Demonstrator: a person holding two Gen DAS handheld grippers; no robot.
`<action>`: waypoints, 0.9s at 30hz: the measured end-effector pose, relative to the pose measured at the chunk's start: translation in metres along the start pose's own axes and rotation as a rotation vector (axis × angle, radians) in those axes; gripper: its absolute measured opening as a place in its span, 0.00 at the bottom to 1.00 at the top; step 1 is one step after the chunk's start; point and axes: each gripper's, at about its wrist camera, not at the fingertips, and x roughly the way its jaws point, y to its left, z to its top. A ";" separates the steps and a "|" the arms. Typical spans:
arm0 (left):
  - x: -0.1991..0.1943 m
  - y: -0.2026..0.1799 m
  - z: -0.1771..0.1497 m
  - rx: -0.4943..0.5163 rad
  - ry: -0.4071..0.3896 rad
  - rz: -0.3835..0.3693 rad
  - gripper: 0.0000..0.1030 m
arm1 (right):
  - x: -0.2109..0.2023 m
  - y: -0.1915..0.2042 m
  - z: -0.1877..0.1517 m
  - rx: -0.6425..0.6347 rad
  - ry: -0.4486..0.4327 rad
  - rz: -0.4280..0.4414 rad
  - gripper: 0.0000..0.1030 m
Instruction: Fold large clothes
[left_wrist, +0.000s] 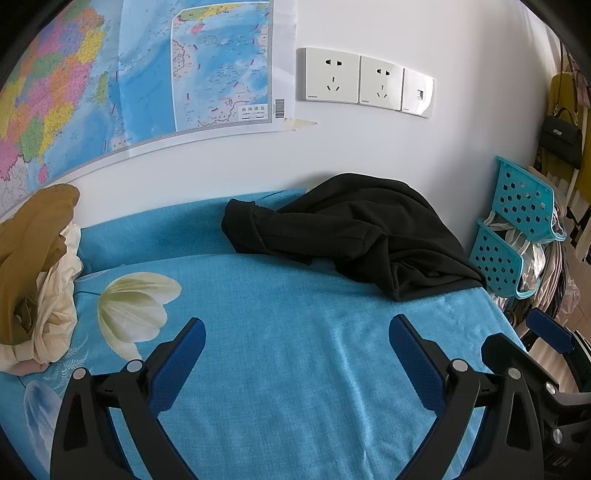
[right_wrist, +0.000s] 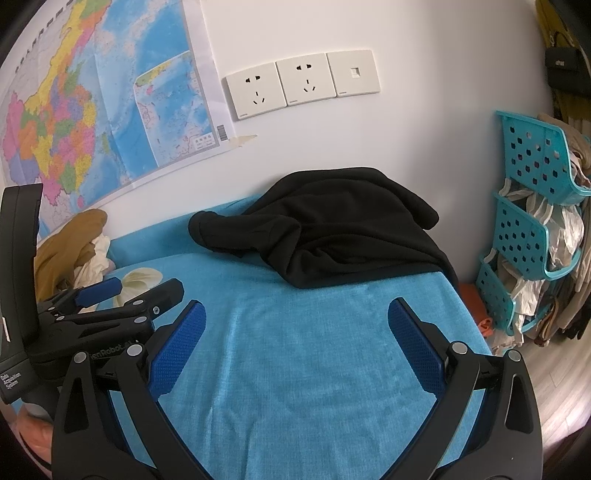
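A crumpled black garment (left_wrist: 354, 229) (right_wrist: 332, 232) lies at the far right of the blue-covered table (left_wrist: 277, 350) (right_wrist: 295, 350), against the wall. My left gripper (left_wrist: 297, 328) is open above the bare blue cloth, well short of the garment, with nothing between its blue pads. My right gripper (right_wrist: 295, 312) is open too, nearer the garment's front edge, and holds nothing. The left gripper (right_wrist: 110, 291) shows at the left of the right wrist view. The right gripper's finger (left_wrist: 550, 328) shows at the right edge of the left wrist view.
A heap of mustard and cream clothes (left_wrist: 33, 273) (right_wrist: 74, 243) sits at the table's far left. Turquoise perforated baskets (left_wrist: 517, 229) (right_wrist: 532, 221) stuffed with bags stand right of the table. A map (left_wrist: 129, 81) and wall sockets (left_wrist: 369, 79) are behind. The table's right edge drops to the floor.
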 end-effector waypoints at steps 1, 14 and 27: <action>0.000 0.000 0.000 0.000 0.002 0.000 0.93 | 0.001 0.000 0.000 -0.002 0.001 -0.001 0.95; 0.007 0.004 0.004 -0.010 0.015 0.006 0.93 | 0.006 0.006 0.009 -0.036 0.004 -0.002 0.95; 0.049 0.053 0.024 -0.072 0.059 0.133 0.93 | 0.103 0.027 0.052 -0.292 0.133 -0.003 0.95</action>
